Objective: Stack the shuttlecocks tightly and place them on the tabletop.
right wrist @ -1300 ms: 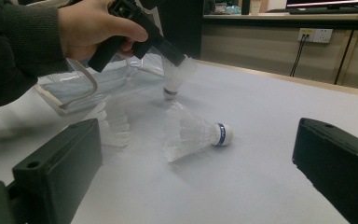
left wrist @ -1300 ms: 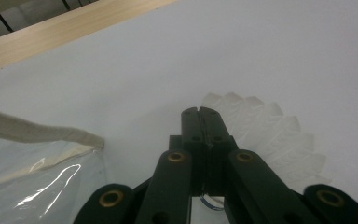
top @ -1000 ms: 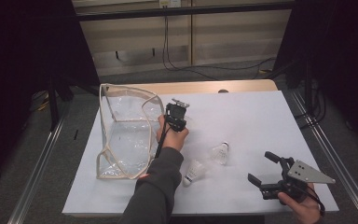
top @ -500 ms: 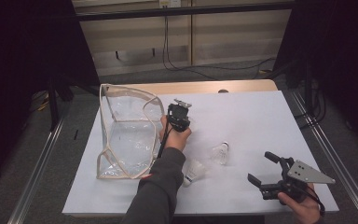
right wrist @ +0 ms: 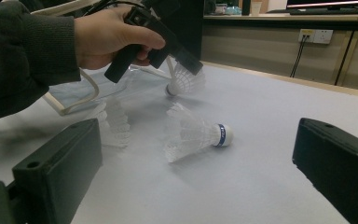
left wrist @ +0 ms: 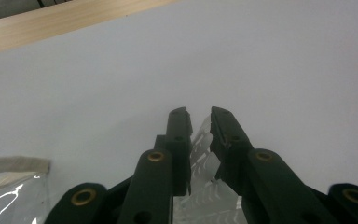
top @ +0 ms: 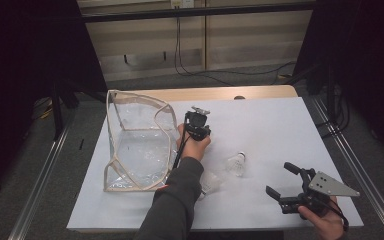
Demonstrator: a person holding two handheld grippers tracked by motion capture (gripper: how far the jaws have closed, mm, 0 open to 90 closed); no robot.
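Observation:
A person's hand holds my left gripper point(top: 198, 116) just right of a clear bag point(top: 135, 145) with beige trim. In the left gripper view, the left gripper point(left wrist: 199, 112) is shut on the white feathers of a shuttlecock point(left wrist: 200, 154). The right gripper view shows that held shuttlecock point(right wrist: 184, 79) hanging cork-down a little above the table. A second shuttlecock point(top: 236, 162) with a blue band point(right wrist: 220, 134) lies on its side mid-table. A third shuttlecock point(top: 207, 182) stands by the sleeve. My right gripper point(top: 280, 179) is open near the front right, with nothing between its jaws.
The white table top point(top: 280, 125) ends in a wooden strip point(top: 220, 93) at the far edge. The bag stands open on the left part of the table. Dark floor and metal rails point(top: 360, 170) flank the table.
The left gripper has shifted slightly to the right, away from the bag, with the shuttlecock in its jaws. The right gripper has not moved.

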